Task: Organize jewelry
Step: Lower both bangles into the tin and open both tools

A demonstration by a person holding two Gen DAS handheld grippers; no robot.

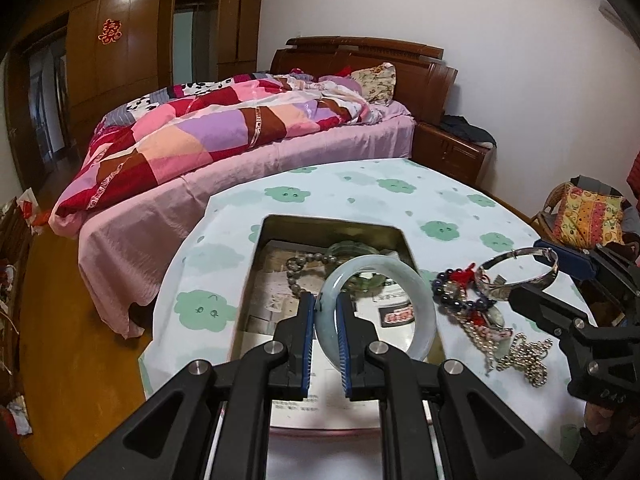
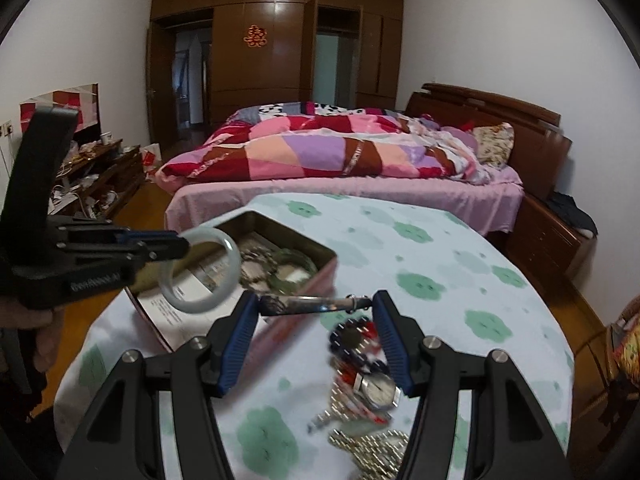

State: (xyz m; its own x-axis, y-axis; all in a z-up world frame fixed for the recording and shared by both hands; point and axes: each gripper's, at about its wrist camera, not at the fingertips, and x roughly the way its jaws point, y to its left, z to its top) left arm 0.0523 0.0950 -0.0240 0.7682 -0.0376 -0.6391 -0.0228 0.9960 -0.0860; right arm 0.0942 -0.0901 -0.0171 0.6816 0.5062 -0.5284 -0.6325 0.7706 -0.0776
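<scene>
My left gripper (image 1: 325,306) is shut on the rim of a pale green jade bangle (image 1: 404,276), held upright above the open metal tin (image 1: 280,222). From the right wrist view that bangle (image 2: 228,250) hangs over the tin (image 2: 304,244) from the left gripper (image 2: 180,244). My right gripper (image 2: 316,306) is shut on a silver bangle (image 2: 312,303) spanning its pads, lifted above the jewelry pile (image 2: 364,384). In the left wrist view the silver bangle (image 1: 520,276) hangs at the right. The tin holds a bead bracelet (image 1: 304,262) and a green bangle (image 1: 348,248).
The round table (image 1: 360,188) wears a white cloth with green clouds. A pile of beads, chains and a watch (image 1: 480,320) lies right of the tin. A bed (image 2: 340,160) stands behind the table, a wicker chair (image 1: 580,216) at the right, a cluttered shelf (image 2: 96,172) at the left.
</scene>
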